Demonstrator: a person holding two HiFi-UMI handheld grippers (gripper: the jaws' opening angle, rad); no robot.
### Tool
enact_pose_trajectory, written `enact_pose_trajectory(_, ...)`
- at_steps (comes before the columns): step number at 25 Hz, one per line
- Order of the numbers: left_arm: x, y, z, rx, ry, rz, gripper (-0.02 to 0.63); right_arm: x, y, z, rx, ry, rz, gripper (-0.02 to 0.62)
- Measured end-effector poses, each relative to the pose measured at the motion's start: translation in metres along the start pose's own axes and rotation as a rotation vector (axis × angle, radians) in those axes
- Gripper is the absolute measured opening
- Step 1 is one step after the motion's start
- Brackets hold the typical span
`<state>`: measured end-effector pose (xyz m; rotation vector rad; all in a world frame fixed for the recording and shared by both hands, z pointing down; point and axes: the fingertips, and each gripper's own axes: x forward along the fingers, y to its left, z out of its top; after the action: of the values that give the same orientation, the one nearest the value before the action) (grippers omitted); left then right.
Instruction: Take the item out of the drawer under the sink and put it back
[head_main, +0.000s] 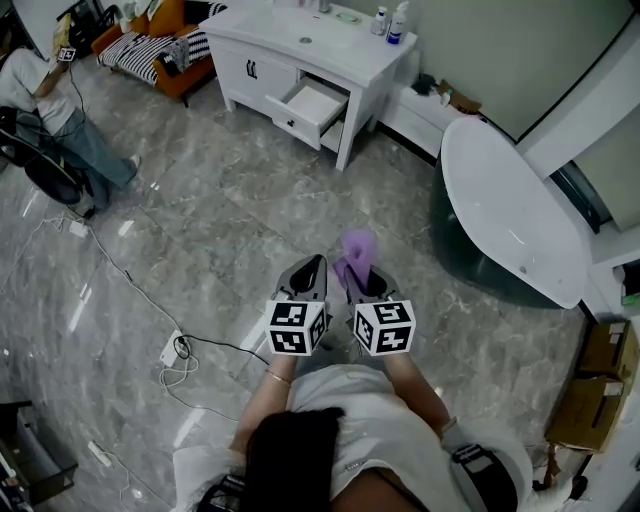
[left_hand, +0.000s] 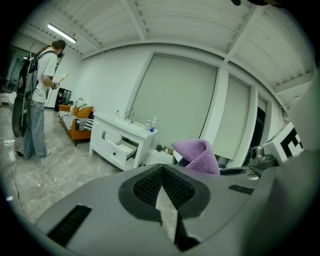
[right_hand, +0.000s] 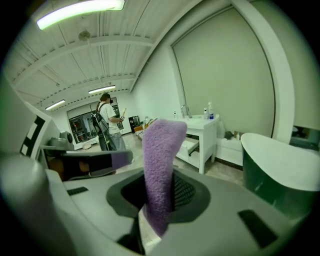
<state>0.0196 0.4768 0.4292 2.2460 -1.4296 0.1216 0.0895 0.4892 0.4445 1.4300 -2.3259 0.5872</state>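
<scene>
Purple terry cloth pinched upright in right hand-held gripper; left hand-held gripper pressed together, empty. Best released deep inside open white drawer.

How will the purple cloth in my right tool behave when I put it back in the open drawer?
Likely soft and floppy: the purple cloth folds over at its top above the right tool pinching it. Probably light, since one pinch carries it; its fuzzy pile should resist slipping. It may slump over the edge of the open drawer rather than lie flat.
</scene>
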Motion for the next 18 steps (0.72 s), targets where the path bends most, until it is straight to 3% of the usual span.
enact_pose_trajectory(10,0.009,0.021,0.020,0.019,-0.016,-0.050,0.004,0.018,0.012,0.022,0.005,-0.033,-0.049,0.089)
enact_pose_trajectory(18,0.012,0.038,0.025,0.022,-0.017,-0.022,0.003,0.027,0.019,0.024,0.000,-0.034,-0.033,0.089)
